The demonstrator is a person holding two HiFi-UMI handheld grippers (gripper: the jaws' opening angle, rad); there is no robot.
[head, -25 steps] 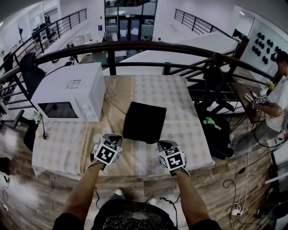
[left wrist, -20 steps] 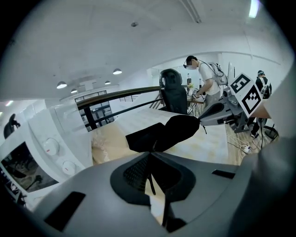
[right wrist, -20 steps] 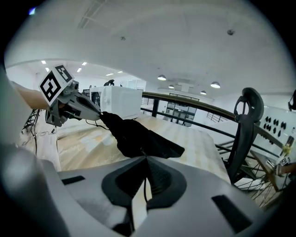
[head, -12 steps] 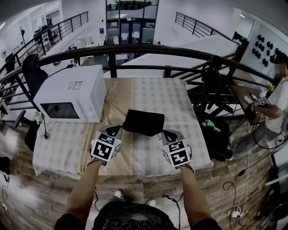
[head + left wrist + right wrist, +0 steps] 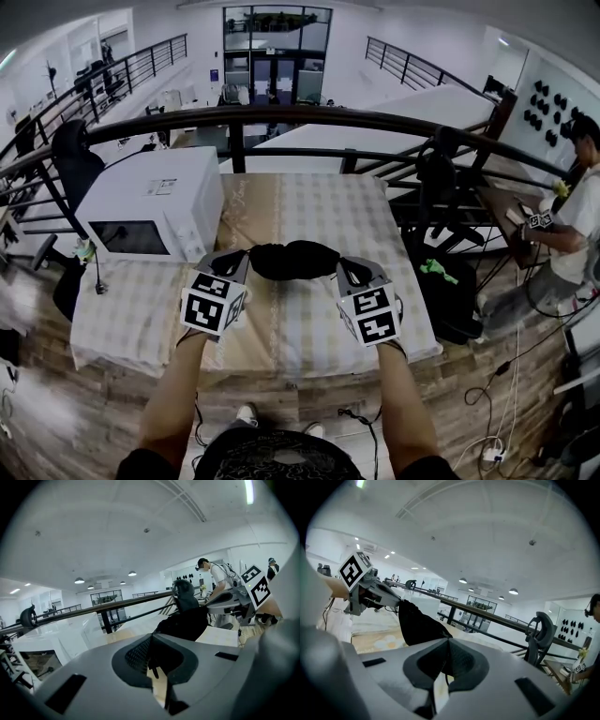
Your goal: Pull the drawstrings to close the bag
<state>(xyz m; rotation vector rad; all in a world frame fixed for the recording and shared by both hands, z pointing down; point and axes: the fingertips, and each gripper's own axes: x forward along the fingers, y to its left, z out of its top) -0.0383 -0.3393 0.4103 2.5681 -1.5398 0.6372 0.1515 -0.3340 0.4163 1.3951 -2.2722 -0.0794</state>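
Forearms reach out side by side in the head view, the left forearm (image 5: 178, 389) and the right forearm (image 5: 396, 398) both bare and raised over the near edge of the desk (image 5: 309, 323), which wears a pale checked cloth. The left tool (image 5: 240, 257) and the right tool (image 5: 348, 268) angle slightly downward and inward, each with a cube of black-and-white square markers on it. Between their tips the bag (image 5: 293, 260), soft black fabric, hangs bunched into a wide, shallow, crumpled shape above the cloth. A boxy white microwave (image 5: 155, 202) sits on the desk's left part, and a dark curved railing (image 5: 281, 94) runs behind it.

From the left gripper view, the left tool's (image 5: 151, 638) grey, smooth-shelled jaws meet with their ribbed pads pressed together on a thin dark drawstring (image 5: 153, 669). Ahead hangs the black bag (image 5: 185, 623), matte and creased, and the right tool (image 5: 234, 599) holds its far side.

From the right gripper view, the right tool's (image 5: 449, 642) jaws are likewise pinched together on a thin drawstring (image 5: 446, 678) that trails below the pads. The bag (image 5: 417, 623) droops in a dark, limp fold between this tool and the left tool (image 5: 377, 592).
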